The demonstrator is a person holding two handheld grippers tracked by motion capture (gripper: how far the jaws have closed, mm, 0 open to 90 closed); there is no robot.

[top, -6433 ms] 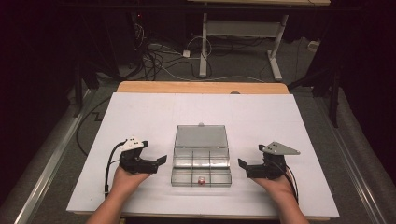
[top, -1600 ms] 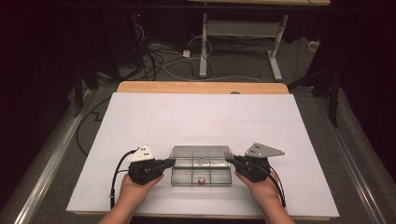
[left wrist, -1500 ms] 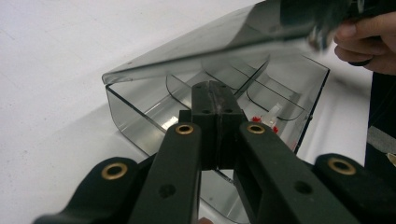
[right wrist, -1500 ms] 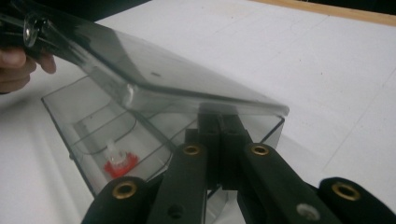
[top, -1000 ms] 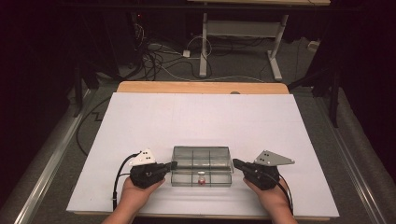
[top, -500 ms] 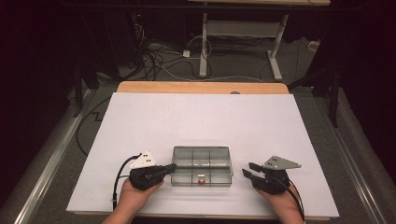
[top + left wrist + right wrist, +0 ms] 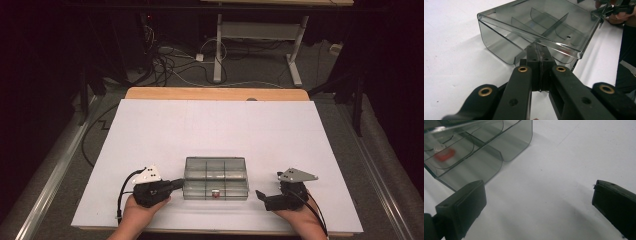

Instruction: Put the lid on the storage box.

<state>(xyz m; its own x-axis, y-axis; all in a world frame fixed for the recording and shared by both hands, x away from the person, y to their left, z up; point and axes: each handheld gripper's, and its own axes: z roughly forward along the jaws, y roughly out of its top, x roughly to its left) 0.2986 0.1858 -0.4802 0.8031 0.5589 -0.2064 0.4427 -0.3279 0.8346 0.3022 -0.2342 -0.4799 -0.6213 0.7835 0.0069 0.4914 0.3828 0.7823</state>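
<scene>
White table at six o'clock: a smoky clear box, lid shut, red piece inside, left gripper pressed shut at its nine-o'clock end, right gripper just spread, empty.

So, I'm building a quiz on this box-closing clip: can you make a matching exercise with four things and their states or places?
Things:
1. left gripper
2. right gripper
3. compartment box
4. small red item

States or places:
A. jaws wide apart, off to the box's right, nothing between them
B. inside a near-row compartment
C. smoky clear plastic, lid down, on the white table
D. jaws shut, tips at the box's left end

Pairs: 1-D, 2-A, 3-C, 4-B
</scene>
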